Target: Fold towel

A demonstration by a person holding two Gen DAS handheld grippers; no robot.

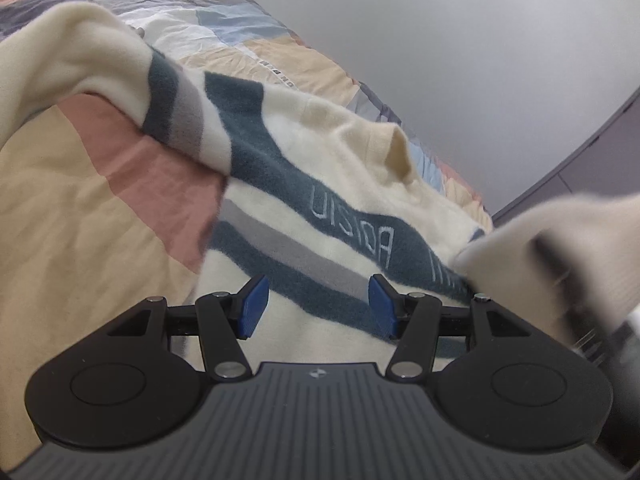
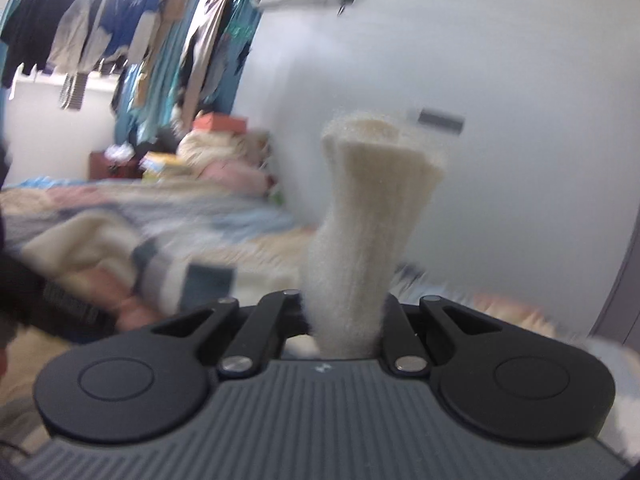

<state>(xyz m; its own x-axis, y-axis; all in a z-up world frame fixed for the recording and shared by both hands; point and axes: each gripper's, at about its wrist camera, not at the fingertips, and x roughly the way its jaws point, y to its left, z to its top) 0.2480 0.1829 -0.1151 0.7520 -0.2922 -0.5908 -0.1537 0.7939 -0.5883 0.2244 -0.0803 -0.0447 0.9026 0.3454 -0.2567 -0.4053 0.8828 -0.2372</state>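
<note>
- The left hand-held gripper (image 1: 318, 306) hangs over the towel (image 1: 304, 168), its blue pads (image 1: 254, 306) spread apart with nothing between them.
- The right hand-held gripper (image 2: 344, 320) is clamped on a cream fold of the towel (image 2: 360, 232).
- The striped towel lies rumpled on the bed (image 1: 80, 184).

Black hand-held gripper (image 1: 318, 306); blue pads (image 1: 254, 306); silver pivot screws; ribbed grey body.
</note>
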